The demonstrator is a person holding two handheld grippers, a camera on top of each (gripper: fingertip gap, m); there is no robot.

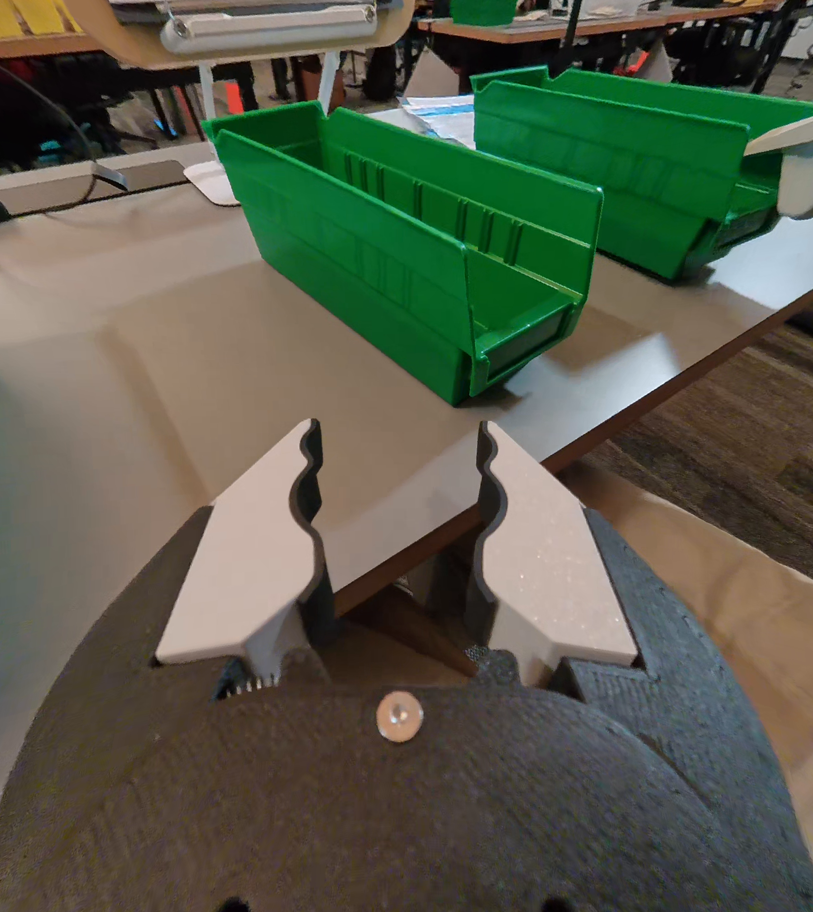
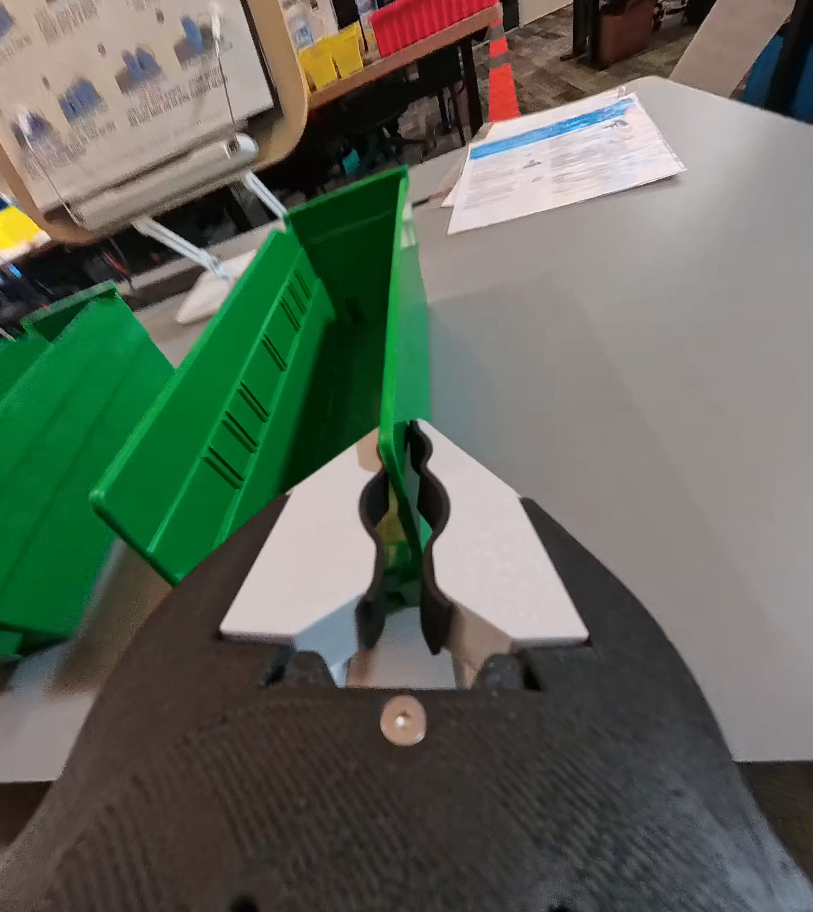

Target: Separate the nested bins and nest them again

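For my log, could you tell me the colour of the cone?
Orange cone; right wrist view shows it best.

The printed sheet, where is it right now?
In the right wrist view, the sheet lies flat at the table's far end, right of the bin the right gripper holds.

Right gripper [image 2: 402, 498]: closed on the right side wall of a green bin [image 2: 295, 375], which is seen tilted.
Second bin [image 2: 44, 469]: seen to the left, blurred, set on the grey surface [image 2: 641, 444].
Printed sheets [image 2: 567, 158]: laid on the surface beyond the held bin.
Orange cone [image 2: 502, 79]: placed behind the surface.
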